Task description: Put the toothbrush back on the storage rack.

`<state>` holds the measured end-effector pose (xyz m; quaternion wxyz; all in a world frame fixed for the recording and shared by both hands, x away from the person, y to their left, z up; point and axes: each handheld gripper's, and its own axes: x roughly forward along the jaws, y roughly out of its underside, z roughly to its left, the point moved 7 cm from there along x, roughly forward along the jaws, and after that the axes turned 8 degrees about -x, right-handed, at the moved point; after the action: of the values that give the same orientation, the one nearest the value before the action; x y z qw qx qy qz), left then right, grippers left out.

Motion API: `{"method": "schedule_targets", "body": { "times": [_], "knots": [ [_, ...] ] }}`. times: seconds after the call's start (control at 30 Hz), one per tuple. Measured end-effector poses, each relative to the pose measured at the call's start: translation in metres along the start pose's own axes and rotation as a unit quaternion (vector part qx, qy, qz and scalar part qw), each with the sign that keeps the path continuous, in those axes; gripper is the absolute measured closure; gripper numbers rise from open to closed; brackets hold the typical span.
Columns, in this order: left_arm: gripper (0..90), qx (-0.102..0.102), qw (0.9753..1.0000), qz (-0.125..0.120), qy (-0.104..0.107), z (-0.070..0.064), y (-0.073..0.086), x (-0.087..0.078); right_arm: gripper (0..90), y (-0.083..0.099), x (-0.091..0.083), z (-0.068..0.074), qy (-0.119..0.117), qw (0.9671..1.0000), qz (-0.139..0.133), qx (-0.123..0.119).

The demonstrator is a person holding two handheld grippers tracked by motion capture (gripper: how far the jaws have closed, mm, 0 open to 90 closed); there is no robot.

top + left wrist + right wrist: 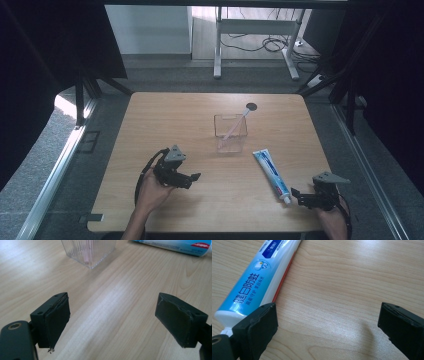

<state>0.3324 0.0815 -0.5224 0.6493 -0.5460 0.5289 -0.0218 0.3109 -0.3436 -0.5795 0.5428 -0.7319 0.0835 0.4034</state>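
A: Status on both tools?

B: I'm holding the left tool [194, 176] low over the bench [165, 120], near the front edge, left of centre. Jaws are spread wide, nothing between them but bare wood. In the left gripper view they're pointing toward the clear cup [88, 251], well apart from it.

A: Right one?

B: I'm holding the right tool [296, 195] at the front right corner of the bench. It's released too, jaws wide apart and gripping nothing.

A: Where's the toothpaste tube?

B: The toothpaste tube [271, 174] is lying flat on the bench, right of centre, running diagonally toward the front right corner, white cap end nearest me. The cap end is sitting just beside my right tool. In the right gripper view the tube [258, 280] is running up past the left-hand jaw, outside the gap; that jaw is hiding part of the cap. Touching or not, I can't tell.

A: And the cup?

B: The cup [230, 133] is standing upright around mid-bench, slightly toward the far edge. A toothbrush [237, 126] is leaning inside it, top end tilting toward the far right corner. Tube is lying near it, on the front right side, not touching.
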Motion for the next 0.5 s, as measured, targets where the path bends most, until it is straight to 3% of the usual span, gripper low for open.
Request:
{"method": "schedule_targets", "body": {
  "times": [0.3, 0.5],
  "knots": [
    [12.8, 0.017, 0.9997, 0.007, -0.019, -0.005, 0.024, 0.005, 2.7, 0.000, 0.001, 0.001, 0.000, 1.0000, 0.002, -0.003],
    [12.8, 0.012, 0.9996, 0.013, -0.020, -0.006, 0.036, 0.011, 2.7, 0.001, 0.001, 0.001, -0.003, 1.0000, 0.003, -0.004]
  ]
}}
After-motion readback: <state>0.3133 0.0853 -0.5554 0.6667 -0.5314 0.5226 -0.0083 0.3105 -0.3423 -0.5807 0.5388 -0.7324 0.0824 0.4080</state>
